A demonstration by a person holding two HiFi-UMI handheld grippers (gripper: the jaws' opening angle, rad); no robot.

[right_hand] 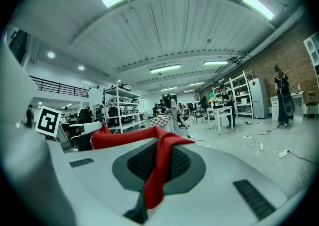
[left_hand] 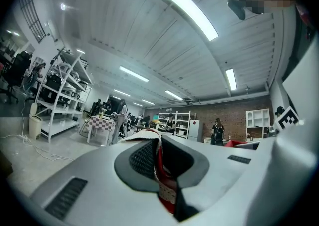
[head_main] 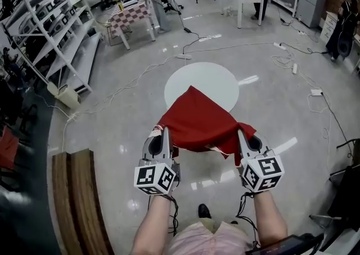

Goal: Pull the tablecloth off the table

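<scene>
2 claws are both clamped on the red tablecloth (head_main: 199, 121). The left claw (head_main: 164, 134) pinches one end of the cloth, and a pale hem shows between its closed jaws. The right claw (head_main: 243, 135) pinches the other end, with a red fold lying over its jaws. The cloth is spread between the 2 claws. Its far corner lies on the round white surface (head_main: 208, 76), and the rest hangs past the near edge, above the grey floor (head_main: 112, 135).
</scene>
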